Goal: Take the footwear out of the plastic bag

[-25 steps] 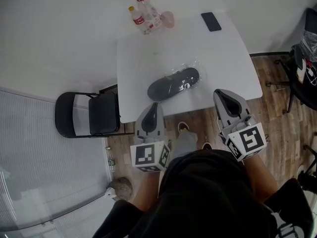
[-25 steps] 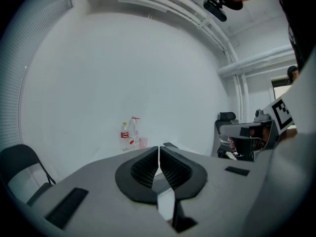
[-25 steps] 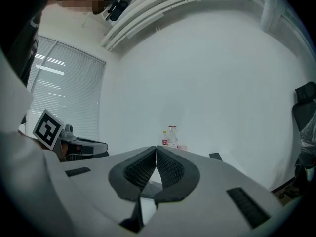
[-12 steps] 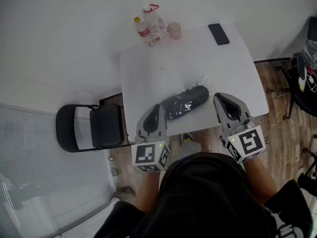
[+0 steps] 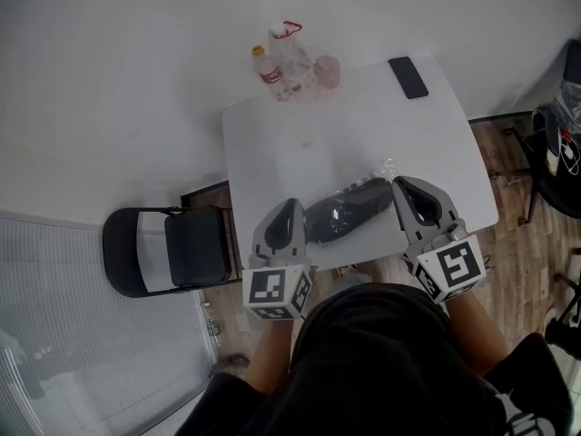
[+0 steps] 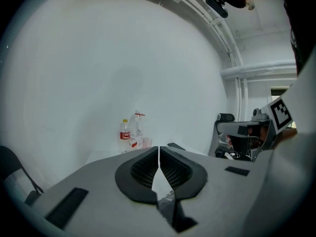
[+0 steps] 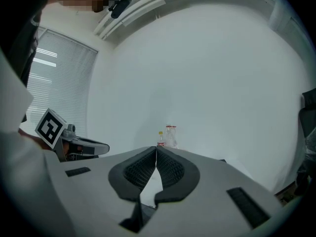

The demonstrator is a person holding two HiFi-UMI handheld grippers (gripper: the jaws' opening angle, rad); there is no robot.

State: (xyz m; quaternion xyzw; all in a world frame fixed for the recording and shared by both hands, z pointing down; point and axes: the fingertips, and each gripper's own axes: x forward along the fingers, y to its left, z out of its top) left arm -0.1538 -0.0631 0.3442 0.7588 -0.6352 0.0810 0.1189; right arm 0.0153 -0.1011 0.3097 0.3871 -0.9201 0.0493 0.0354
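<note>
A dark shoe in a clear plastic bag (image 5: 347, 212) lies near the front edge of the white table (image 5: 300, 148). My left gripper (image 5: 289, 209) sits just left of the bagged shoe, and my right gripper (image 5: 407, 190) just right of it; I cannot tell whether either touches the bag. In the left gripper view my left gripper (image 6: 159, 149) has its jaws closed tip to tip with nothing between them. The right gripper (image 7: 156, 150) in its own view is shut and empty too. A sliver of the bag (image 6: 168, 197) shows below the left jaws.
At the table's far edge stand two plastic bottles (image 5: 276, 57) and a pinkish cup (image 5: 328, 70). A black phone (image 5: 408, 77) lies at the far right corner. A black folding chair (image 5: 172, 250) stands left of the table. Dark equipment (image 5: 563, 143) sits at the right on the wooden floor.
Both grippers have moved forward from in front of the table's edge to either side of the bagged shoe. The view has shifted toward the table.
</note>
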